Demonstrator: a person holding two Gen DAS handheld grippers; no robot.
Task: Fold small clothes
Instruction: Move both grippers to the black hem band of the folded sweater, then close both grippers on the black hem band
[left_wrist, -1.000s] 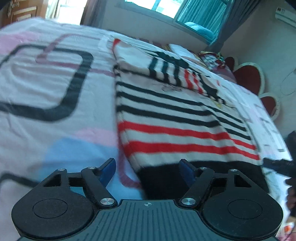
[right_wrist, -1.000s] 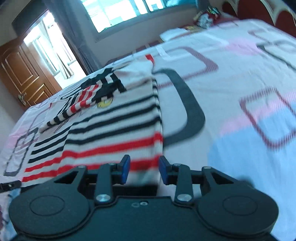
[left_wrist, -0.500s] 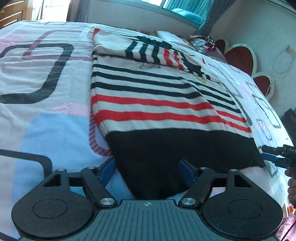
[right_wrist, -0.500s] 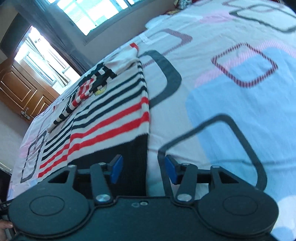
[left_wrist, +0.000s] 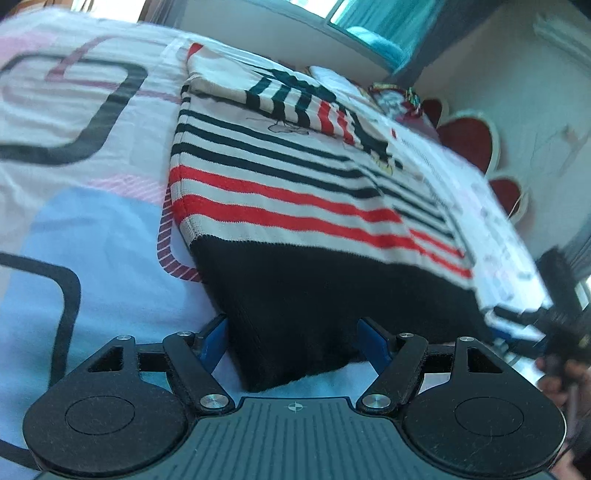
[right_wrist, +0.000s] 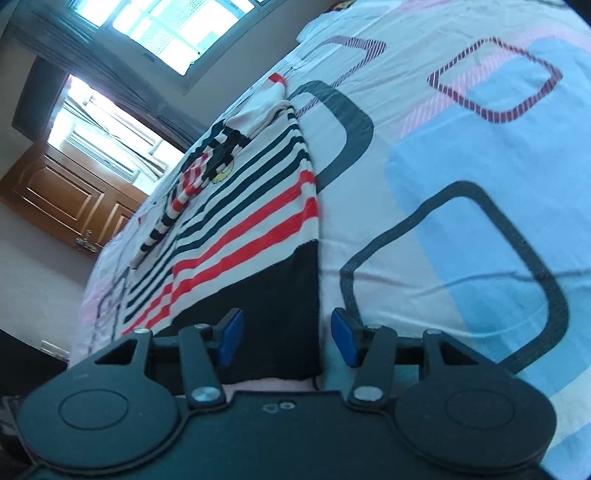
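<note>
Striped sweater (left_wrist: 295, 192) lies flat on the bed (left_wrist: 85, 229), sleeves folded across its chest, black hem band nearest me. My left gripper (left_wrist: 295, 341) has its jaws spread wide around the hem's left corner, not pinching it. My right gripper (right_wrist: 287, 341) has its jaws spread too, straddling the hem's right corner, blue pads (right_wrist: 343, 341) apart from the cloth.

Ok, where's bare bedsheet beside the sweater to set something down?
Bare bedsheet lies to the right of the striped sweater, and more to its left in the left wrist view. The far corner by the headboard is crowded with small items. Both grippers sit open at the black hem.
</note>
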